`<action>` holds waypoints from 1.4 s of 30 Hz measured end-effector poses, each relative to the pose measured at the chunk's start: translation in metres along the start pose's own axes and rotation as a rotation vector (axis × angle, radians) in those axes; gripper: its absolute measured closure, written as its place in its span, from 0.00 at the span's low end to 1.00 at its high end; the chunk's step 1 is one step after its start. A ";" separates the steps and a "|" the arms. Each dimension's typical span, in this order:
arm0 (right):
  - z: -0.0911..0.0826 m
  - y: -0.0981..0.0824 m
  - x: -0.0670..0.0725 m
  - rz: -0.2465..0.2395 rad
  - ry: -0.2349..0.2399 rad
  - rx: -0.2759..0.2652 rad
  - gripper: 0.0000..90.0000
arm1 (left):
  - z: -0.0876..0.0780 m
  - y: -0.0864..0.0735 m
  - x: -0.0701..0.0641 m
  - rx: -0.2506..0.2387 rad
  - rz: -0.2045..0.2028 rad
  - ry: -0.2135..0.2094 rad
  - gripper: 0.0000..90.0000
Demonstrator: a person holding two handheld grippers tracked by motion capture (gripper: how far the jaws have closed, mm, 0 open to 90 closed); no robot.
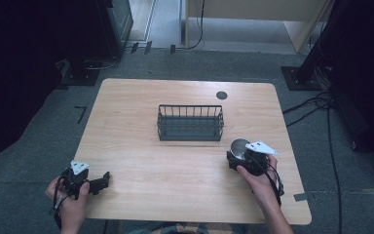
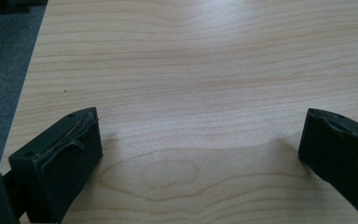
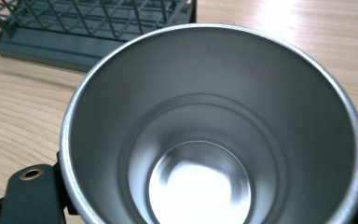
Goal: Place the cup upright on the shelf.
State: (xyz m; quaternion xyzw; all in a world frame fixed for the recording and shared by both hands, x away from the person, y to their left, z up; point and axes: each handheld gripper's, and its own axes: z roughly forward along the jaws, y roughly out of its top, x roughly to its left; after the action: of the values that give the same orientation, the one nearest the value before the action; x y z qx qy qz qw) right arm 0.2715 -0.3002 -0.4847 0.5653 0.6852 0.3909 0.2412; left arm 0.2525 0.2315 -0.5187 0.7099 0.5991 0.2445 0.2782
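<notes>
We have the right gripper [image 1: 246, 158] closed on a stainless steel cup [image 3: 214, 135], its black jaws pressing the cup's wall from either side near the rim, so the open mouth faces straight up at the right gripper view and we look down to the bright bottom. In the high view the cup [image 1: 239, 146] sits at the right side of the wooden table [image 1: 141, 146], just in front of and to the right of the dark wire dish rack [image 1: 190, 123], near it but not touching. The left gripper [image 1: 95, 184] rests at the table's near left corner, well apart from everything; its jaws stand wide open over bare wood in the left gripper view, with nothing between them. We judge the step in hand to be the pick-up: the grip looks made, yet we cannot tell from these views whether the cup's base is off the table. The likely next move is to lift the cup clear, carry it over the near wall of the rack [image 3: 88, 28], and lower it inside. That calls for enough height to clear the rack's rim and a firm hold, since smooth steel may slip between the pads.
</notes>
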 end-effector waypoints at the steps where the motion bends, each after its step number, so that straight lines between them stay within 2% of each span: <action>1: -0.001 0.003 0.002 -0.002 0.006 -0.004 0.20 | 0.000 0.000 0.000 0.000 0.000 0.000 0.00; 24: -0.003 0.042 0.032 -0.047 0.059 -0.043 0.20 | 0.000 0.000 0.000 0.000 0.000 0.000 0.00; 27: -0.003 0.052 0.037 -0.054 0.067 -0.052 0.20 | 0.000 0.000 0.000 0.000 0.000 0.000 0.00; 42: -0.001 0.080 0.052 -0.076 0.090 -0.068 0.20 | 0.000 0.000 0.000 -0.003 -0.004 0.000 0.00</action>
State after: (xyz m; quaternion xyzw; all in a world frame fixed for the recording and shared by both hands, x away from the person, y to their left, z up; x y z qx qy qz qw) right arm 0.3053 -0.2453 -0.4136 0.5122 0.7027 0.4296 0.2436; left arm 0.2526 0.2312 -0.5189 0.7082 0.6002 0.2448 0.2799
